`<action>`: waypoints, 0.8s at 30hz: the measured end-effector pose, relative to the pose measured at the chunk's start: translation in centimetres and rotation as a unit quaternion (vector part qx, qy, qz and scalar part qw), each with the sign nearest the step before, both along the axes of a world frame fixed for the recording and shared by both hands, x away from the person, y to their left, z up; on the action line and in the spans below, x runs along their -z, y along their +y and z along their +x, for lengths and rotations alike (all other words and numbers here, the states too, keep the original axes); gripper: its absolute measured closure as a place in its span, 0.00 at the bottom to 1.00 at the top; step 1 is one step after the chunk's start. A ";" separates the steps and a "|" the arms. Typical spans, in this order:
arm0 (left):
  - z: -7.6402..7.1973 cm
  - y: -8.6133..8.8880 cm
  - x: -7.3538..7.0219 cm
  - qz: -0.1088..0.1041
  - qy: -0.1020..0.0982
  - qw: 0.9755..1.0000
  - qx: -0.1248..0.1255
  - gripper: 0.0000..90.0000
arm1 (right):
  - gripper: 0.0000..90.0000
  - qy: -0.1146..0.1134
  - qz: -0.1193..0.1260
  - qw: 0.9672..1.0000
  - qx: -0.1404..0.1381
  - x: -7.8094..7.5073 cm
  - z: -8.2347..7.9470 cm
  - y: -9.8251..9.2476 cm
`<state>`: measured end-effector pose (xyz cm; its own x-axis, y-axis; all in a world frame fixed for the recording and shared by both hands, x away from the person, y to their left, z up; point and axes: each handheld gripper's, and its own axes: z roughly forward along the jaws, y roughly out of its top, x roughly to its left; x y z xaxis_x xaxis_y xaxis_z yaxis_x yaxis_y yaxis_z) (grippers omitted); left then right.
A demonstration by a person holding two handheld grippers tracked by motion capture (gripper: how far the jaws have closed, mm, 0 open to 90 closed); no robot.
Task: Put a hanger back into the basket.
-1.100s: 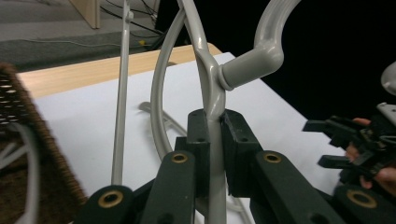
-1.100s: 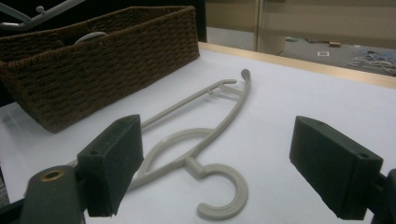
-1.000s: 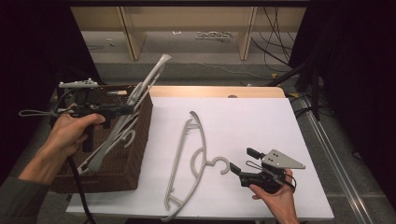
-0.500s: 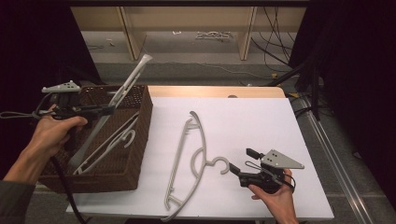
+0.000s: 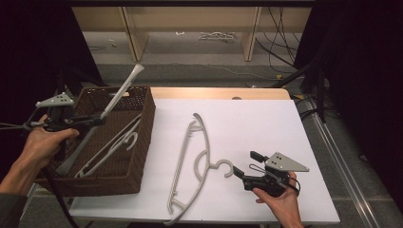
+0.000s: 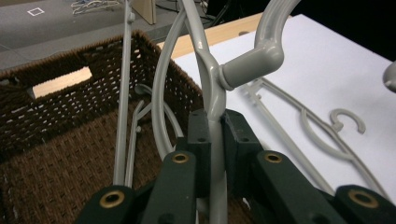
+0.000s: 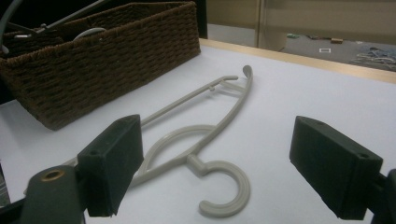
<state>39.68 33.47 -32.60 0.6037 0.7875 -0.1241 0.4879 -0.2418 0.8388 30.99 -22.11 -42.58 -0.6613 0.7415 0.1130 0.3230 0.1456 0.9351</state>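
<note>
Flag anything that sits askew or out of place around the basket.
One grey hanger, clamped in the left gripper, stands tilted with one end poking up past the basket rim instead of lying flat like the other hanger inside. A third hanger lies loose on the table before the open right gripper.

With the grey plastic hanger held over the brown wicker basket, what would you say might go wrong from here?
The left gripper pinches only the thin neck of the grey plastic hanger, so it may swivel or slip. Its upper end juts past the rim of the brown wicker basket and might catch there. It may also tangle with the second grey hanger already inside.
</note>
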 end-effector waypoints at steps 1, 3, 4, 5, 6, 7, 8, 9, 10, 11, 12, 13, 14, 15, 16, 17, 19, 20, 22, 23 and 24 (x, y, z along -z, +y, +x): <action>0.0 0.2 0.2 0.004 0.000 1.000 0.002 0.91 | 0.21 0.000 0.001 1.000 0.000 0.0 0.0 0.0; -0.2 0.4 0.6 0.009 0.001 1.000 0.001 0.91 | 0.21 0.000 0.001 1.000 0.000 0.0 0.0 0.0; -0.3 0.5 0.9 0.007 -0.001 1.000 0.005 0.91 | 0.21 0.000 0.001 1.000 0.000 0.0 0.0 0.0; -0.3 0.5 0.9 0.007 -0.001 1.000 0.005 0.91 | 0.21 0.000 0.001 1.000 -0.001 0.0 0.0 0.0; -0.5 0.6 1.3 0.015 -0.002 1.000 0.009 0.91 | 0.21 0.000 0.001 1.000 -0.001 0.0 0.0 0.0; -0.5 0.6 1.3 0.015 -0.002 1.000 0.009 0.91 | 0.21 0.000 0.001 1.000 -0.001 0.0 0.0 0.0; -0.7 0.8 1.6 0.017 0.001 1.000 0.012 0.91 | 0.20 0.000 0.001 1.000 -0.001 0.0 0.0 0.0; -0.7 0.8 1.6 0.017 0.001 1.000 0.012 0.91 | 0.20 0.000 0.001 1.000 -0.001 0.0 0.0 0.0; -0.9 1.0 2.0 0.023 0.005 1.000 0.013 0.91 | 0.21 0.000 0.001 1.000 0.000 0.1 0.0 0.0; -0.9 1.0 2.0 0.023 0.005 1.000 0.013 0.91 | 0.21 0.000 0.001 1.000 0.000 0.1 0.0 0.0; -0.9 1.2 2.5 0.033 0.007 0.999 0.011 0.91 | 0.21 0.002 0.007 1.000 -0.005 0.1 0.1 0.1; -0.9 1.2 2.5 0.033 0.007 0.999 0.011 0.91 | 0.21 0.002 0.007 1.000 -0.005 0.1 0.1 0.1; -0.9 1.4 2.7 0.034 0.010 0.999 0.009 0.91 | 0.21 0.003 0.006 1.000 -0.004 0.1 0.1 0.1; -0.9 1.6 3.2 0.036 0.017 0.999 0.008 0.91 | 0.21 0.003 0.007 1.000 -0.004 0.1 0.1 0.1; -0.9 1.6 3.2 0.036 0.017 0.999 0.008 0.91 | 0.21 0.003 0.007 1.000 -0.004 0.1 0.1 0.1; -0.9 1.9 3.6 0.052 0.022 0.998 0.012 0.91 | 0.21 0.004 0.006 1.000 -0.004 0.1 0.1 0.1; -0.9 1.8 4.0 0.042 0.030 0.999 0.007 0.91 | 0.21 0.005 0.004 1.000 -0.005 0.1 0.1 0.0; -0.9 1.8 4.0 0.042 0.030 0.999 0.007 0.91 | 0.21 0.005 0.004 1.000 -0.005 0.1 0.1 0.0; -0.8 1.8 4.3 0.058 0.035 0.998 0.017 0.91 | 0.21 0.009 0.003 1.000 -0.005 0.1 0.0 0.0; -0.7 1.6 4.4 0.061 0.038 0.997 0.018 0.91 | 0.21 0.006 0.001 1.000 -0.006 0.1 0.1 0.0; -0.6 1.2 4.7 0.073 0.043 0.996 0.022 0.91 | 0.21 0.007 -0.003 1.000 -0.002 0.1 0.0 0.1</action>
<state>39.11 34.65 -37.30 0.6304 0.7737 -0.0631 0.5426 -0.3810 0.7486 31.04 -22.06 -42.69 -0.6630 0.7392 0.1186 0.3356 0.1517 0.9297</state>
